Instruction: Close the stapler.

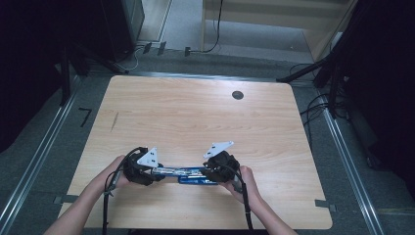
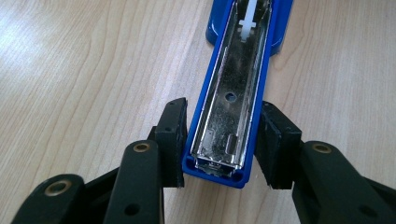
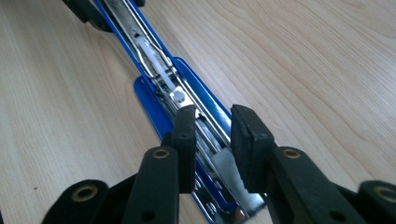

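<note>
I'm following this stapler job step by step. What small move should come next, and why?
Probably close the right gripper gently on the metal staple rail. The blue opened-out stapler lies flat on the wooden table, its top arm clamped by the left gripper, while the right jaws straddle the rail without clearly pressing.

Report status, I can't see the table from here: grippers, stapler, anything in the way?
Left gripper clamps the opened blue stapler top's end. Right gripper straddles its metal magazine, grip unclear. Table unobstructed.

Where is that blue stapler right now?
In the high view the blue stapler lies opened flat near the table's near edge, stretched between the left gripper and the right gripper.
</note>
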### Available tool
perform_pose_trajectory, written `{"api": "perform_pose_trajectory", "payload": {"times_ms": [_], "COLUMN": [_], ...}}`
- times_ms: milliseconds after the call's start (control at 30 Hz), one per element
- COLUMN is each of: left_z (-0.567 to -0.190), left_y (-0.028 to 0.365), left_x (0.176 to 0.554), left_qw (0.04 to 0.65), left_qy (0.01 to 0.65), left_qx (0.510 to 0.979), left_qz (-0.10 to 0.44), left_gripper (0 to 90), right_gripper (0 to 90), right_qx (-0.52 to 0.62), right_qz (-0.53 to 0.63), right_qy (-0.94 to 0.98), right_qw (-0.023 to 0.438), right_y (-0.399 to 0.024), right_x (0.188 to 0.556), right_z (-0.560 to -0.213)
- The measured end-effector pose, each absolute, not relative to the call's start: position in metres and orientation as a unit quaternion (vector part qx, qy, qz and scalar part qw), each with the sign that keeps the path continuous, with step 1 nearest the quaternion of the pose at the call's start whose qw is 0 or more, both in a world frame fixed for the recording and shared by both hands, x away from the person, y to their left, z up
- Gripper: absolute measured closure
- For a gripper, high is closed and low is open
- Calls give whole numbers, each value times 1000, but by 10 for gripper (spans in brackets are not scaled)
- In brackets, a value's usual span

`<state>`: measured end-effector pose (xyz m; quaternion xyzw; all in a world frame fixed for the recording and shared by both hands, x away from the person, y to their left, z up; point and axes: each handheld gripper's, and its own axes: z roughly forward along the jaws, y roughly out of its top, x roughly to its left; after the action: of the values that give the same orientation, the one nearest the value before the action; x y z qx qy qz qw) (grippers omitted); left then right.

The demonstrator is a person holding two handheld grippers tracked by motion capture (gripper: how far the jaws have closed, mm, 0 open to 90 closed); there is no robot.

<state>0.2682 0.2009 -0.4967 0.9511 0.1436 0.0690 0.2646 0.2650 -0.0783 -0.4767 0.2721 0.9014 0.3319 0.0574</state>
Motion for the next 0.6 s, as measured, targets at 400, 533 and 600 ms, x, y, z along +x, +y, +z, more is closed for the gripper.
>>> {"api": "perform_pose_trajectory", "payload": {"times_ms": [400,533,600], "left_z": [-496,-498,-498], "left_y": [202,204,205], "left_x": [269,269,268], "left_qw": [270,265,265], "left_qy": [150,158,156], "left_qx": [949,950,950], "left_qz": [64,49,50], "left_gripper": [577,534,539], "right_gripper": [809,808,808], "right_qx": [232,224,222], "right_qz": [334,336,334], "right_qy": [911,913,914], "right_qw": [63,62,62], "right_y": [-39,-24,-20], "right_x": [265,265,265], "right_z": [-478,-481,-481]}}
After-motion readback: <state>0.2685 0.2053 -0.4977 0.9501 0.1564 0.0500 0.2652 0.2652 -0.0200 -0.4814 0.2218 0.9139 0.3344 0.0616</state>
